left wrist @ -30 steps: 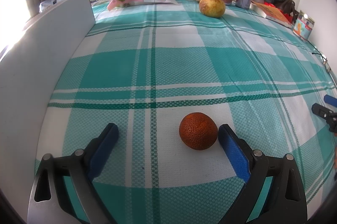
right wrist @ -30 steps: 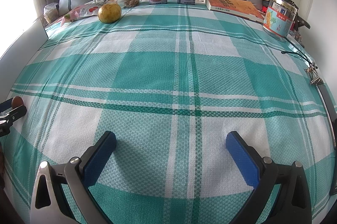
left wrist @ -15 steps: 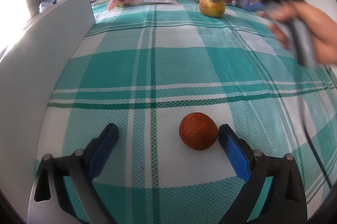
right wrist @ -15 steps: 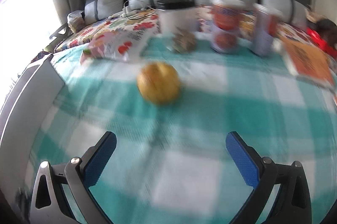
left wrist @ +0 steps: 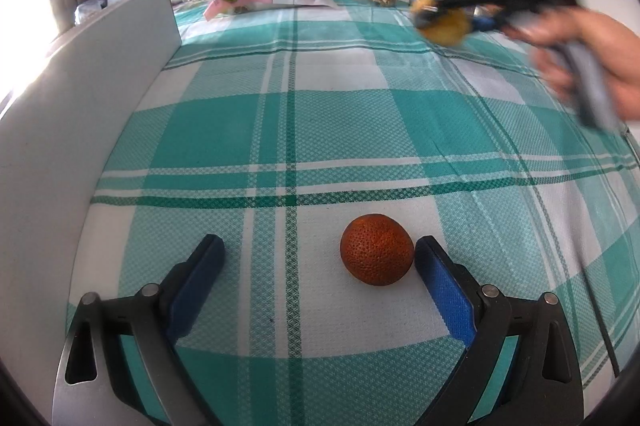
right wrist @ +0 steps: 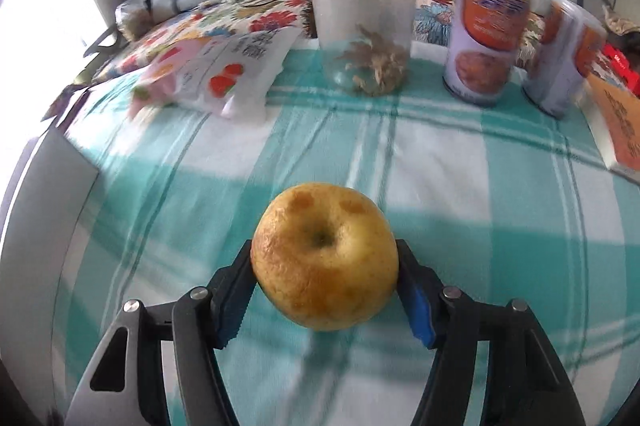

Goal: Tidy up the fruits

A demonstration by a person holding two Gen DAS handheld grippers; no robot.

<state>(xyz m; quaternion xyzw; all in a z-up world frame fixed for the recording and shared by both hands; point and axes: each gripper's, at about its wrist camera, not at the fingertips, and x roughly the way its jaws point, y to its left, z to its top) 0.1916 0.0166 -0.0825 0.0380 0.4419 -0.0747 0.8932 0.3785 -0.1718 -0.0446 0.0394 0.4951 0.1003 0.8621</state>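
The yellow fruit (right wrist: 325,261) is clamped btwn the right gripper (right wrist: 325,290) pads near the cloth's (left wrist: 320,129) far edge, while the orange (left wrist: 377,255) is flanked, unclenched, by the left gripper (left wrist: 316,262) w/ its right pad touching.

Daylight pours in from a window (left wrist: 20,17) on the left, blown out to pure white in both views, and it leaves the checked bedspread (left wrist: 320,129) bright with only soft shadows under the fruit. In the left wrist view the near orange fruit (left wrist: 377,255) is crisp, while the right tool (left wrist: 452,19) and the hand (left wrist: 592,53) holding it smear with motion blur far right. The right wrist view is softer overall, the cloth streaked, the yellow fruit (right wrist: 325,262) fairly sharp, and both pictures bend strongly toward dark, rounded corners.
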